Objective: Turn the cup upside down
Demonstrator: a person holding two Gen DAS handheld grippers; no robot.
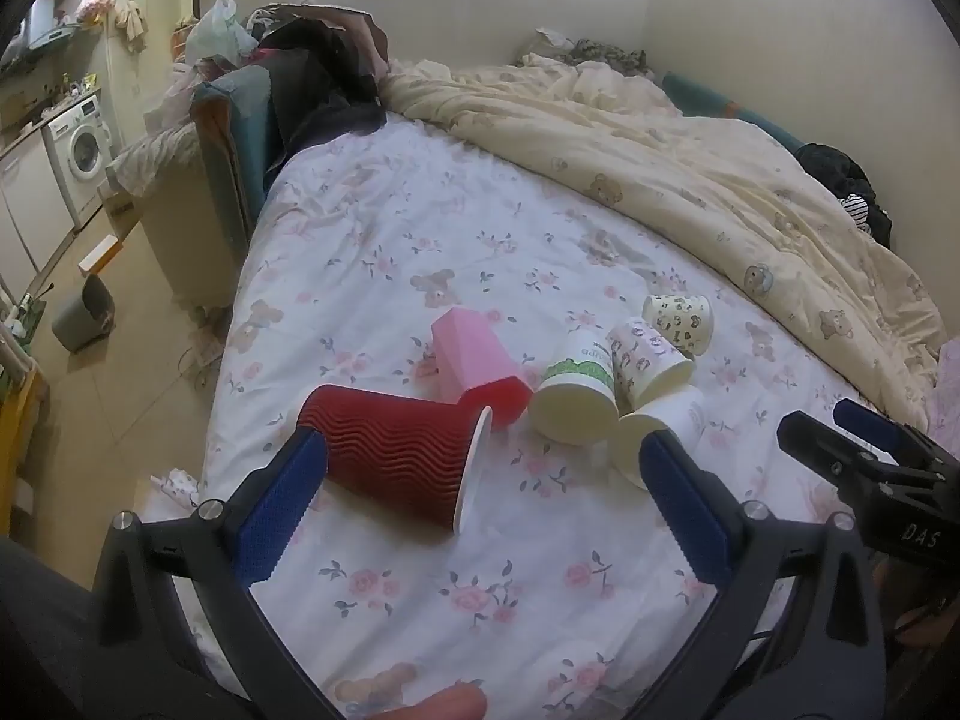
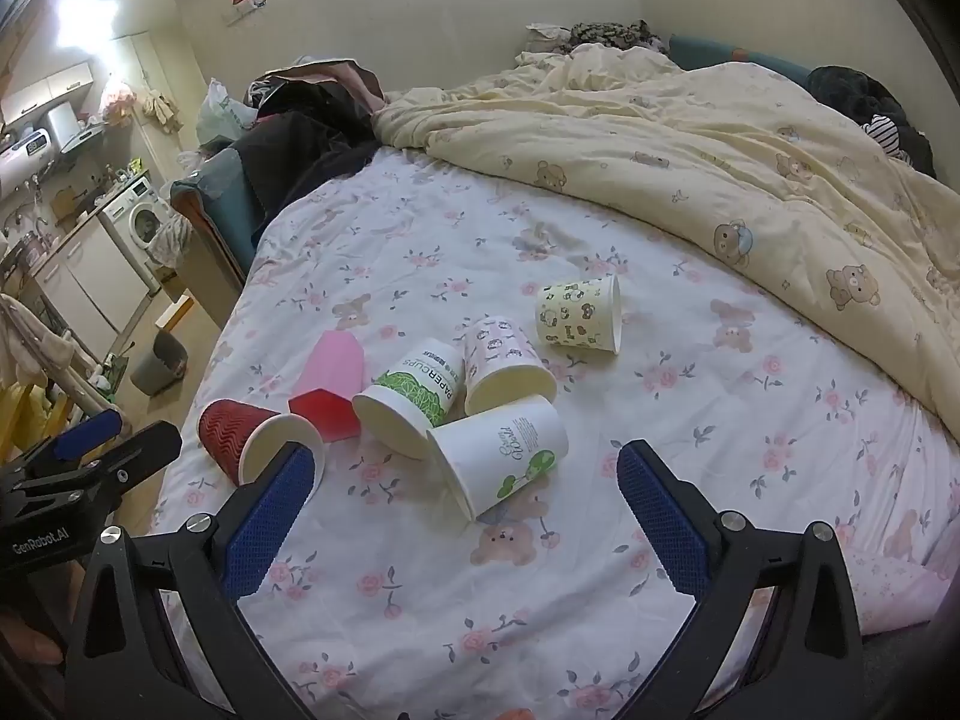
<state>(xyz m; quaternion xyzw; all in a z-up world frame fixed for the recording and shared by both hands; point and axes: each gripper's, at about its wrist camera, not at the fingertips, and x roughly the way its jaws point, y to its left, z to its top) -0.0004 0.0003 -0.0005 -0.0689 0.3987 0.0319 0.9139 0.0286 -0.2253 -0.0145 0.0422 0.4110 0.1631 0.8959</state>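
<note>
Six cups lie tipped on their sides in a cluster on the bed (image 2: 690, 480) — none yet inverted — with the left gripper (image 1: 480, 498) spread wide beside the red ribbed cup (image 1: 396, 456), likely lining up a grasp, and the right gripper (image 2: 468, 510) equally agape, empty.
</note>
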